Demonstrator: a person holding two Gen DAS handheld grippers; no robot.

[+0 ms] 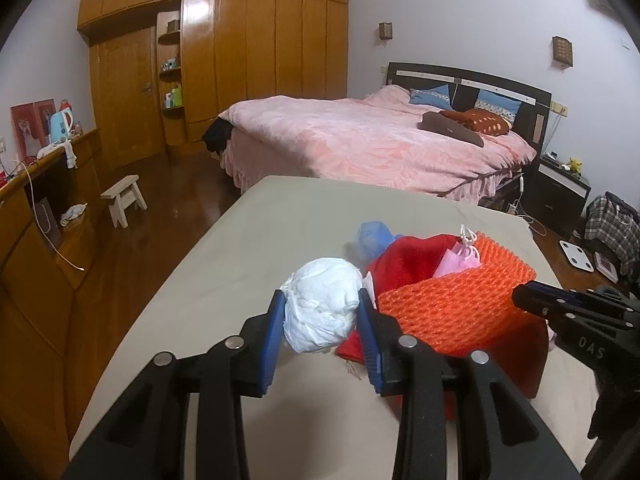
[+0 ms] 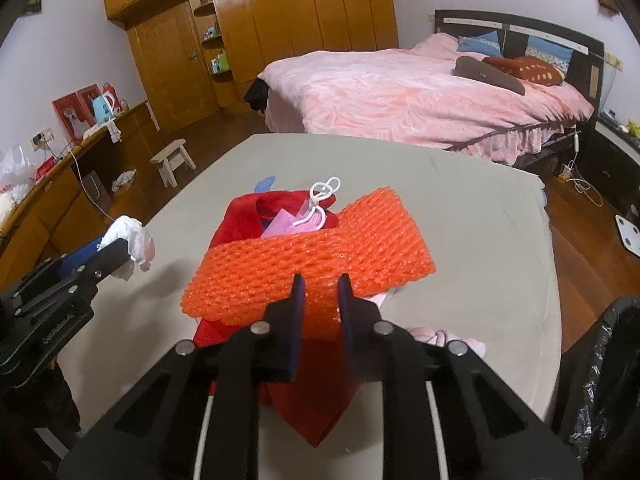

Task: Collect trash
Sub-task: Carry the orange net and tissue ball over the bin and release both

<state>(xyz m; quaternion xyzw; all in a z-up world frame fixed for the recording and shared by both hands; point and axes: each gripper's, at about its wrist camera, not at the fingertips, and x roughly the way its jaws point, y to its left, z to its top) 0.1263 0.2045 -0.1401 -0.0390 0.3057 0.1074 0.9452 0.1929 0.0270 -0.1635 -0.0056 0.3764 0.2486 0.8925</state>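
Note:
My left gripper [image 1: 322, 312] is shut on a crumpled white paper ball [image 1: 320, 304], held just above the beige table [image 1: 248, 240]; the ball also shows in the right wrist view [image 2: 130, 236]. My right gripper [image 2: 320, 292] is shut on an orange foam net [image 2: 304, 256], which lies over a red bag [image 2: 248, 220] holding pink paper [image 2: 296, 222] and a white cord [image 2: 326, 190]. The net [image 1: 452, 304] and red bag [image 1: 408, 256] sit right of the ball in the left wrist view. A blue scrap [image 1: 372, 236] lies behind the bag.
A black trash bag [image 2: 604, 376] stands at the table's right edge. Pink cloth [image 2: 436, 336] lies under the net. A pink bed [image 1: 380, 140], a wooden stool [image 1: 124, 196], a side counter [image 1: 48, 200] and wardrobes [image 1: 240, 52] surround the table.

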